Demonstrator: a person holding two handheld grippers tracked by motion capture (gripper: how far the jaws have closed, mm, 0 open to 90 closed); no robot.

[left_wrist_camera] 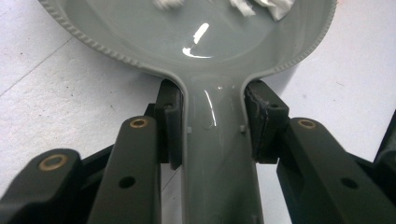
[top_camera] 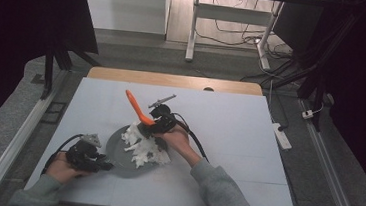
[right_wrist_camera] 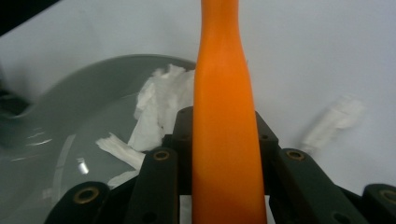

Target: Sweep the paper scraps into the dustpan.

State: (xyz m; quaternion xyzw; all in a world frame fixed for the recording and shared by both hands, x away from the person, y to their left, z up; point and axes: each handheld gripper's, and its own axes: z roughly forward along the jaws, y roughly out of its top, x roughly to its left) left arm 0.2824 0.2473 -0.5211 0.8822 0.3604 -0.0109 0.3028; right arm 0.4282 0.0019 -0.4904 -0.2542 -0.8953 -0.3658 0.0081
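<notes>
Pan sits near the front-left of the tabletop, grey, with white paper scraps heaped across its right half and spilling over the rim. My left gripper has its jaws clamped on the pan's handle; in the left gripper view the pads press both sides of it just behind the bowl. My right gripper is closed on the orange spatula, and the right gripper view shows the handle pinched square between the jaws. The free end of the spatula sticks up and away toward the back edge, so I can't see the blade from here.

I read this as working the scraps with the spatula while the pan is held steady. To do it well I'd keep the left grip firm so the pan can't swivel, bring the working end low against the pan floor, and sweep inward from the right rim. One scrap already lies on the tabletop beside the pan, so short strokes are safer.
</notes>
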